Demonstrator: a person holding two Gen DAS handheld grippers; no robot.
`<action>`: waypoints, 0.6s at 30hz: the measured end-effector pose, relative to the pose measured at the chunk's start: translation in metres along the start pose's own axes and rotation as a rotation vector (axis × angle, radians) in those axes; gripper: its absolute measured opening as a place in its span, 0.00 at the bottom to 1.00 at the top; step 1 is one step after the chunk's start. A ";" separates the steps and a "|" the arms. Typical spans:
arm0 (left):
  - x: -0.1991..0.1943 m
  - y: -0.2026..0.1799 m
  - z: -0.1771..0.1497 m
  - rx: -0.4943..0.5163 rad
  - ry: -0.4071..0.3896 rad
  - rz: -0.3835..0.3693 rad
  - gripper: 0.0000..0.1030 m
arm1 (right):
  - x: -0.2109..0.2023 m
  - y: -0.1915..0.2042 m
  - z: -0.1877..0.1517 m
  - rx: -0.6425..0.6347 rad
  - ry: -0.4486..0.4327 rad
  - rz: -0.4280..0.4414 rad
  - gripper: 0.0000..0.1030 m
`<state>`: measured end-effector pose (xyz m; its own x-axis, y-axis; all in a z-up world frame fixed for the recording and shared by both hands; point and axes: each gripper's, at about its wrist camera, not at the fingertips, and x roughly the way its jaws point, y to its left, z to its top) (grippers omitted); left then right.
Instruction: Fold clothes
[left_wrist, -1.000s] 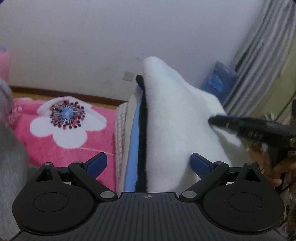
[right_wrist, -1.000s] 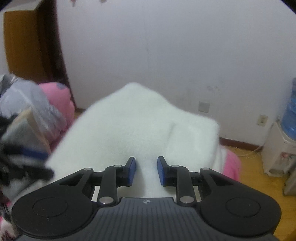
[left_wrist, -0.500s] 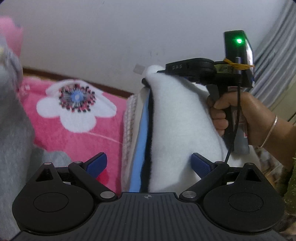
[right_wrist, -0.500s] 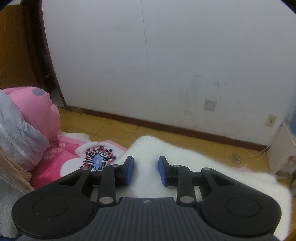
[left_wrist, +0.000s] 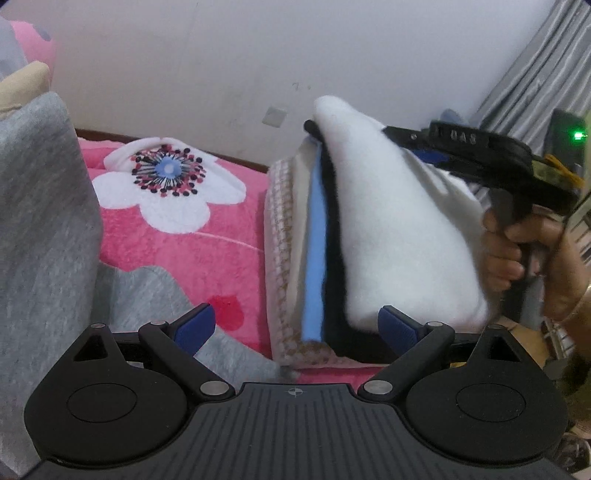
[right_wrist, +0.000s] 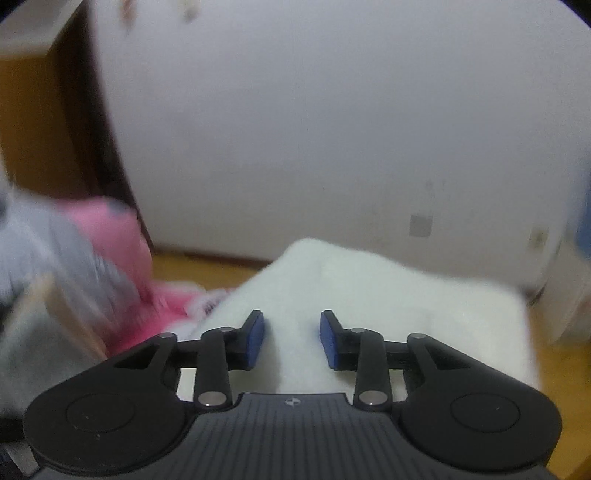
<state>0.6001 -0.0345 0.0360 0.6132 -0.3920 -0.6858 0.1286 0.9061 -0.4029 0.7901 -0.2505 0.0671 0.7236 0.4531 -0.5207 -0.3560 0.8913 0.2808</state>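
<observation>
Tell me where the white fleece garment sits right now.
In the left wrist view, the white fleece garment tops the folded stack right of centre on the pink floral blanket, with the right gripper at its upper right edge.

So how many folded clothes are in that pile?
5 that I can see, stacked: a white fleece on top, then a black one, a blue one, a cream one, and a checked one at the bottom. More may be hidden.
</observation>
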 end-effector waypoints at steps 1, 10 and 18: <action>-0.003 -0.002 0.000 0.004 -0.012 -0.004 0.93 | -0.001 -0.007 0.000 0.065 -0.016 0.017 0.35; -0.008 -0.047 0.015 0.138 -0.103 -0.084 0.93 | -0.161 -0.039 -0.060 0.243 -0.243 -0.088 0.36; 0.031 -0.075 0.005 0.222 -0.031 0.059 0.92 | -0.180 -0.047 -0.130 0.171 -0.159 -0.124 0.36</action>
<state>0.6131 -0.1142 0.0477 0.6477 -0.3357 -0.6839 0.2583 0.9413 -0.2175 0.5995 -0.3718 0.0432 0.8440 0.3201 -0.4304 -0.1637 0.9178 0.3617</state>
